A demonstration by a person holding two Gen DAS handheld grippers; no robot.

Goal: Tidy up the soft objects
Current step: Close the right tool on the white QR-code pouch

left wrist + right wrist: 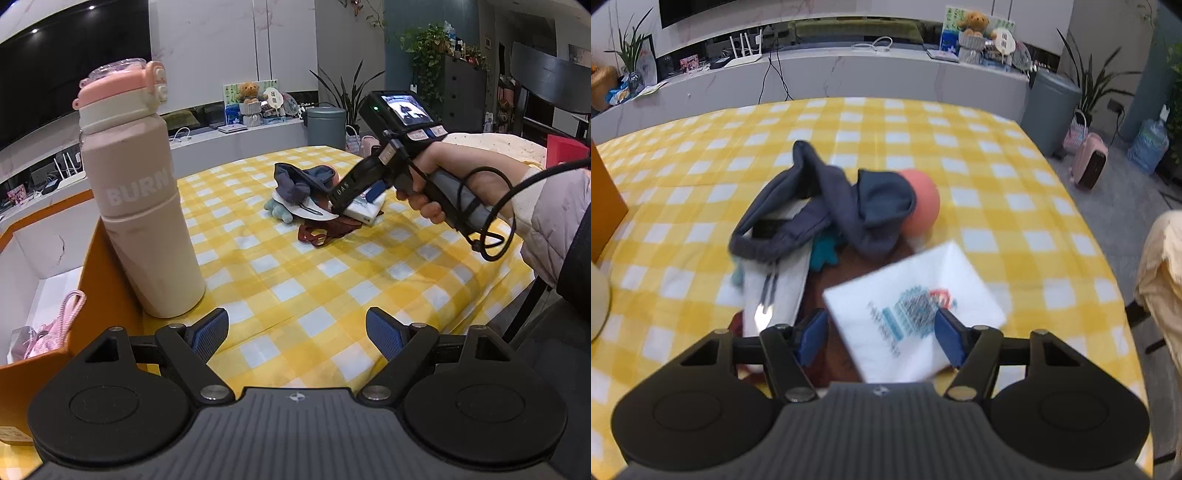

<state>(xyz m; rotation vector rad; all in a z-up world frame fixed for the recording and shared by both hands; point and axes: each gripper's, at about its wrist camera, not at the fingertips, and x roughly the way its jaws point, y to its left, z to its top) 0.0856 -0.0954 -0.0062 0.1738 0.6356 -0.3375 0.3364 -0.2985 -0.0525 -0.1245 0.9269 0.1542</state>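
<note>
Right gripper [881, 338] sits over the white soft tissue pack with blue-and-red print [916, 306], which lies between its blue pads; the pack is blurred, so whether the pads press on it is unclear. Left gripper [297, 334] hangs with fingers apart and empty above the near edge of the yellow-and-white checked tablecloth [295, 266].

Handling guess: the pack looks light, squashy and wrapped in slick film, so it may slip; taking it across the narrow middle seems safest.

Beyond the pack, mid-table, is the pile: a white flat pouch with a grey zip pull [777, 291], a dark red stretchy strap [321, 230], a teal plush toy [823, 253], a dark blue-grey limp fabric garment [831, 206] and a pink round ball [923, 206] partly under it. All of it looks light and floppy.

At the table's left edge stands a tall beige-pink bottle with a pink lid [144, 210], next to an orange-walled open box with white lining [99, 266]. The box holds a pink corded soft item [55, 325].
</note>
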